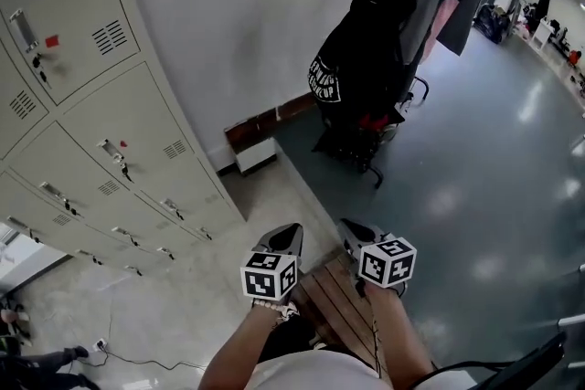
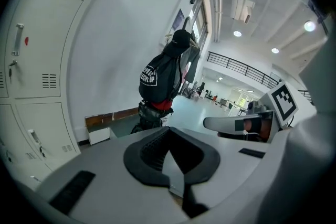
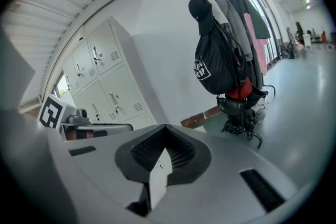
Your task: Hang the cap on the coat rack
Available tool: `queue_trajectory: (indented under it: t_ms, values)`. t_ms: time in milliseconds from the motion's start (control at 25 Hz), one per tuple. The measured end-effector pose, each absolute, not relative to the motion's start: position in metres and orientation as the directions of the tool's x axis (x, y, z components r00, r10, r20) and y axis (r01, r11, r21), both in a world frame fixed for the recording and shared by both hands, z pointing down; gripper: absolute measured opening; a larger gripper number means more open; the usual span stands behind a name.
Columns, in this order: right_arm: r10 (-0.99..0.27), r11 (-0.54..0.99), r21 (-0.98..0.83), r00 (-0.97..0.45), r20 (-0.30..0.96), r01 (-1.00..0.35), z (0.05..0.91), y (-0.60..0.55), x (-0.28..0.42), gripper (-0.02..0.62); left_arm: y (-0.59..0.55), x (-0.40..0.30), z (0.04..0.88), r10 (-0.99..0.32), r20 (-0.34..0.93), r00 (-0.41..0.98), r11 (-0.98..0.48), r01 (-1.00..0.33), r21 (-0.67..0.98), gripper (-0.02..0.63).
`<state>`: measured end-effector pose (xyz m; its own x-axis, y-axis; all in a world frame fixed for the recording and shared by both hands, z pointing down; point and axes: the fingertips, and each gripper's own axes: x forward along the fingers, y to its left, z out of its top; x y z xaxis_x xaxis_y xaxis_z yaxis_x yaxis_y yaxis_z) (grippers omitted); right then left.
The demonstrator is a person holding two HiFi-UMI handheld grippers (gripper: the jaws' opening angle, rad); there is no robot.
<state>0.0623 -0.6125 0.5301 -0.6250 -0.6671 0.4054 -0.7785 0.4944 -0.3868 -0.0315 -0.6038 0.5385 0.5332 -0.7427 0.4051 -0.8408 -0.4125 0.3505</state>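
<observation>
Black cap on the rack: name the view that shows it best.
The right gripper view: the cap stands out against the pale wall, hung above the black bag. The left gripper view shows it smaller and darker. In the head view it merges with the dark bag below.

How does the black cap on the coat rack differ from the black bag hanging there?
The cap hangs highest; the bag hangs just below it. The cap is small; the bag is far bigger and bulging. The bag carries a white printed patch; the cap looks nearly plain. Both are black.
</observation>
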Motion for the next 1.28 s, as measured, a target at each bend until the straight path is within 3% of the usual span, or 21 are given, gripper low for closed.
queue_trajectory:
  t_ms: [240, 520, 1280]
  values:
    - [-0.694, 0.492, -0.404, -0.627, 0.353, -0.771, 0.522, -0.510, 0.061, 0.003, -0.508, -0.044, 0.527, -0.755, 0.395, 0.523, -0.425, -0.849, 0.313, 0.003]
    - [-0.719, 0.473, -0.439, -0.623, 0.309, -0.764, 0.513, -0.461, 0.149, 0.003, -0.465, 0.034, 0.514, -0.757, 0.392, 0.523, -0.444, -0.851, 0.278, 0.003]
    - [-0.683, 0.515, -0.428, -0.657, 0.318, -0.742, 0.530, -0.349, 0.114, 0.003, -0.355, -0.005, 0.519, -0.786, 0.390, 0.480, -0.397, -0.875, 0.278, 0.003]
